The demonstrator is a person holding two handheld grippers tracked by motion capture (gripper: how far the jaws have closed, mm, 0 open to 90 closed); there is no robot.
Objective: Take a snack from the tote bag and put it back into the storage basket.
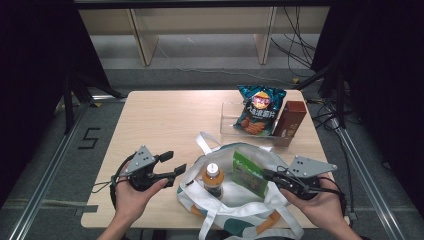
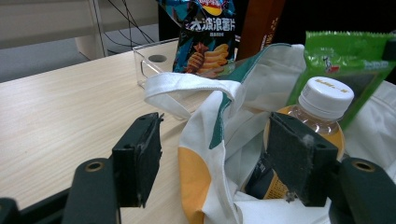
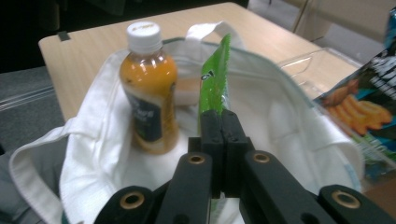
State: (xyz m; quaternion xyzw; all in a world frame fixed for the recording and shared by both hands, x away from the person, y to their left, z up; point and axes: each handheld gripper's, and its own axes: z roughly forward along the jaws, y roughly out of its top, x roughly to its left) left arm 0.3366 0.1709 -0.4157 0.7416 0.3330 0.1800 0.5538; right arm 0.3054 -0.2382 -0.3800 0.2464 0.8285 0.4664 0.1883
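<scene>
Inside the white tote bag point(image 1: 235, 210), near the table's point(image 1: 160, 120) front edge: one green snack packet point(image 1: 248, 174), upright, pinched between the closed jaws of the right gripper point(image 1: 267, 174). Beside it, one orange drink bottle point(image 1: 213, 179), already packed. Left gripper point(image 1: 173, 163) with jaws wide, holding nothing, close to the bag's rim. Behind, probably still to pack, one clear tray point(image 1: 231, 120) with one blue chip bag point(image 1: 259, 111) and one brown box point(image 1: 289, 119).

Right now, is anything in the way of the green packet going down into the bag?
The right gripper is shut on the green packet, already over the open tote bag. An orange drink bottle stands beside it in the bag, apart; nothing visible blocks it.
</scene>
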